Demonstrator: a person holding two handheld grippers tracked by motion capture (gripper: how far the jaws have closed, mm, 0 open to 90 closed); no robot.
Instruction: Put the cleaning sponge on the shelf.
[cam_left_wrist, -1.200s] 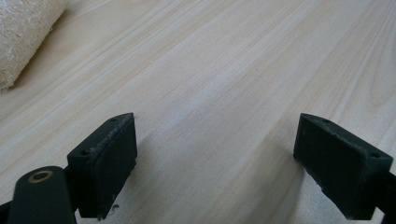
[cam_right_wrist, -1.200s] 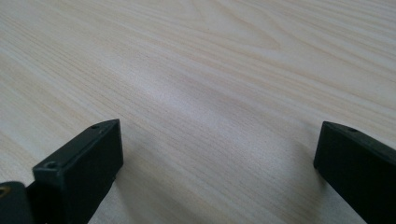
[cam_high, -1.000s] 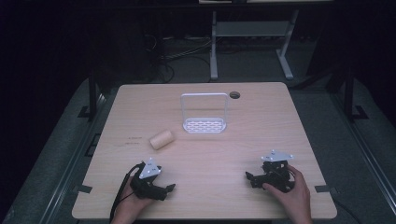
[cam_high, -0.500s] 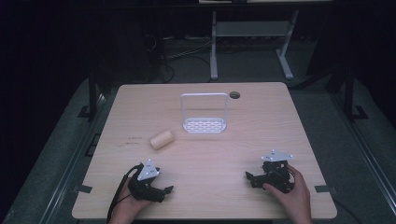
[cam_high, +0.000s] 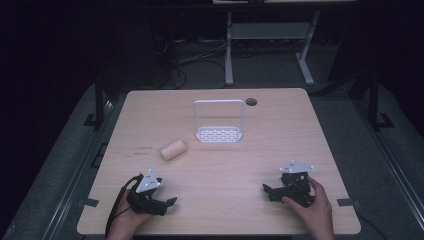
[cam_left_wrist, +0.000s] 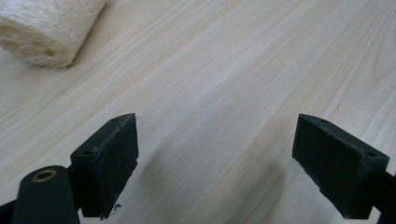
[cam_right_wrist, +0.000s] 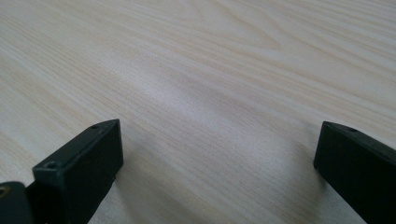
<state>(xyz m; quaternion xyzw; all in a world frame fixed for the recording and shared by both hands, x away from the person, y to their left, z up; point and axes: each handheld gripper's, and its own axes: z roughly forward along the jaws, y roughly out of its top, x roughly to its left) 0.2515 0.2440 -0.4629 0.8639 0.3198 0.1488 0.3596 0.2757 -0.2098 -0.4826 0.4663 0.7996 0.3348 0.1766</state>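
The pale wooden surface carries everything. Toward its far middle stands a white wire rack, upright, with a perforated base; just right of it and farther back is a dark round cable hole. The loofah roll, a short tan cylinder, lies on its side left of centre, nearer than the rack and well apart from it. Its long axis runs slantwise, one end aimed at the far right, the other at the near left. The left gripper sits at the near left edge, near the roll but not touching it, jaws wide apart over bare wood. The right gripper rests at the near right, jaws likewise spread with nothing between them. The left gripper view brings out the roll's coarse fibrous weave, which the high view leaves as a plain tan shape
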